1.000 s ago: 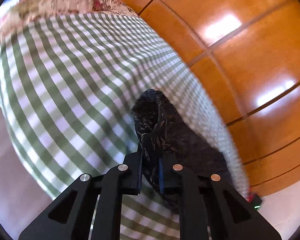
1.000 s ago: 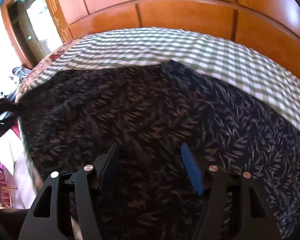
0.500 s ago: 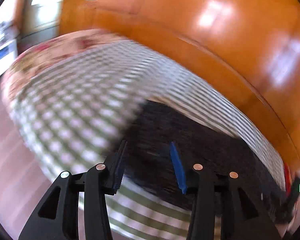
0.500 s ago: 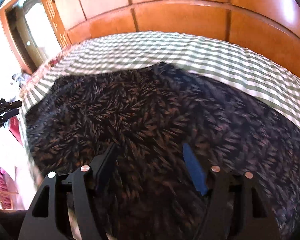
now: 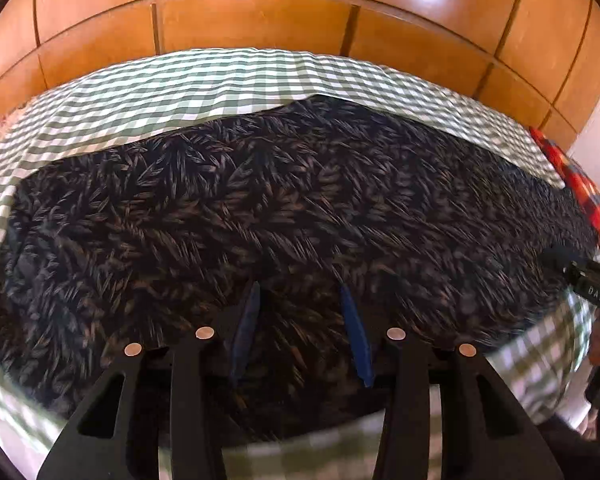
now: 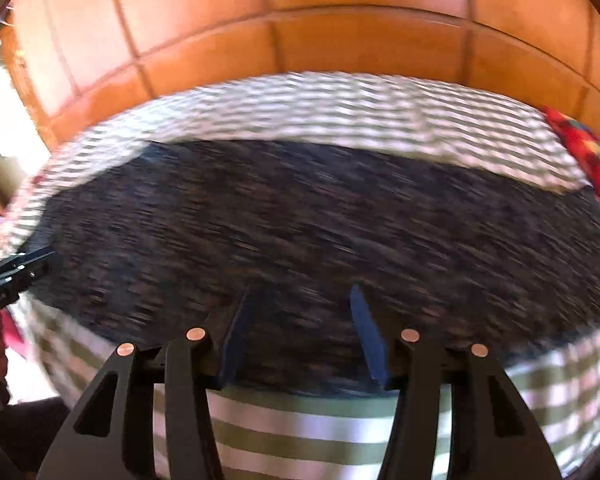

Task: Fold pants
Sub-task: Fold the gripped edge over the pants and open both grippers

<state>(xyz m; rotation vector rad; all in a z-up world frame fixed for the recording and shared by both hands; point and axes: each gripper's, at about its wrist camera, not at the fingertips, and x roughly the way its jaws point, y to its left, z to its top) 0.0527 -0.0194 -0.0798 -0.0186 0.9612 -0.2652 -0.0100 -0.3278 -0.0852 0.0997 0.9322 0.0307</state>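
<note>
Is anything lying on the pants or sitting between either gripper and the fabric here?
Nothing visible does. The pants lie spread on the checked cloth with nothing on them. The left gripper and right gripper are open directly over the near edge.

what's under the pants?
The pants lie spread on a green-and-white checked cloth, which shows on all sides. Whatever is beneath the cloth is covered.

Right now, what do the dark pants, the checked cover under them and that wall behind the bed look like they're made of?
Dark pants: thin, matte woven fabric, probably a light printed cloth, judging by the brown leaf print and how limply they lie. Checked cover: matte woven cloth, likely cotton, with the green and white gingham pattern. Wall panels: orange-brown wood or wood veneer with a glossy varnish; bright window reflections show on them.
</note>
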